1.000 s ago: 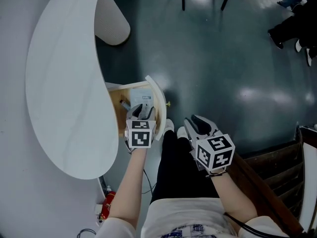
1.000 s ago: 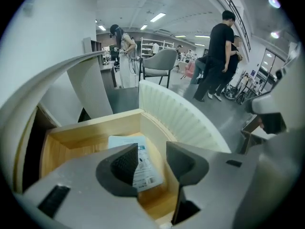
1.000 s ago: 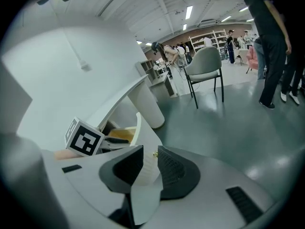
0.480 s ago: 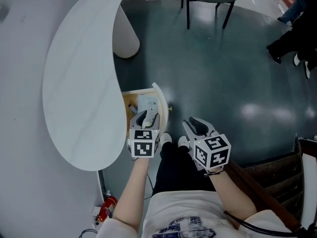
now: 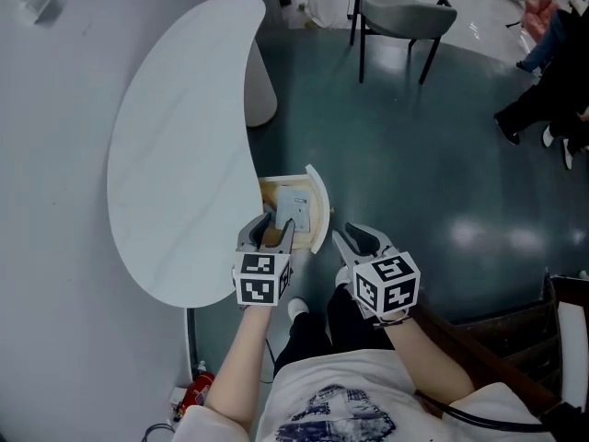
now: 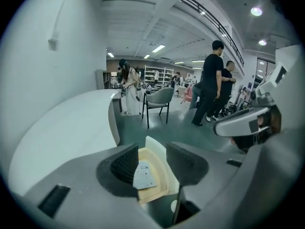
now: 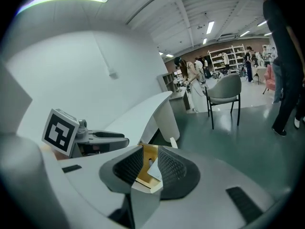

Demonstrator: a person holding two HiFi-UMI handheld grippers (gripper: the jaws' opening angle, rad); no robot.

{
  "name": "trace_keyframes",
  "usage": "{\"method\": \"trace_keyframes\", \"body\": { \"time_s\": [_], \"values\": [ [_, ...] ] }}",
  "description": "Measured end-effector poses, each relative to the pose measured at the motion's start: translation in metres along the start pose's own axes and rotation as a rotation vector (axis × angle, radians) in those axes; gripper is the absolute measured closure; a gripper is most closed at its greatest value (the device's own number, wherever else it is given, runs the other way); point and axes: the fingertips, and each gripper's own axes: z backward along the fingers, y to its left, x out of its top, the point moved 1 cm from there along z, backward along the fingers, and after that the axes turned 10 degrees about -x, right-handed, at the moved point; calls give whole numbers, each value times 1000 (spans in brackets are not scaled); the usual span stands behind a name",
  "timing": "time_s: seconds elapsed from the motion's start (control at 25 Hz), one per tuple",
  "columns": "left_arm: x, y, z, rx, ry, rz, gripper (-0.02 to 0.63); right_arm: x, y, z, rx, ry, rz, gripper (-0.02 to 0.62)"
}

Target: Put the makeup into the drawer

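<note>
Open drawer (image 5: 319, 212) beneath the white table (image 5: 179, 155) with a pale makeup packet (image 5: 294, 206) lying inside; left gripper (image 5: 273, 231) and right gripper (image 5: 355, 238) hover above it, jaws partly apart and empty, apparently clear to push it shut.

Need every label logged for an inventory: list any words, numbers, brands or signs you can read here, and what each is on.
No text is legible in any view.
Flat white pack in the drawer: dark print, too small to read.
Marker cubes on the left gripper and right gripper: square codes, no letters.
Shirt: print blurred.
</note>
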Motion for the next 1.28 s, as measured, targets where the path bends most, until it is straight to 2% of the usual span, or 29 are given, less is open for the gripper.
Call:
{"method": "trace_keyframes", "body": {
  "time_s": [0.44, 0.68, 0.8, 1.0, 1.28],
  "values": [
    [23, 11, 120, -5, -145, -92, 383, 19, 100, 39, 2, -91, 30, 486],
    [34, 14, 184, 4, -245, -124, 410, 32, 149, 64, 7, -165, 68, 497],
    [38, 16, 213, 7, -286, -138, 424, 39, 172, 78, 17, -205, 86, 503],
    [35, 14, 255, -11, -342, -145, 472, 48, 212, 97, 66, -259, 132, 552],
    [30, 19, 301, 17, -417, -146, 522, 54, 242, 113, 42, -284, 189, 566]
  ]
}}
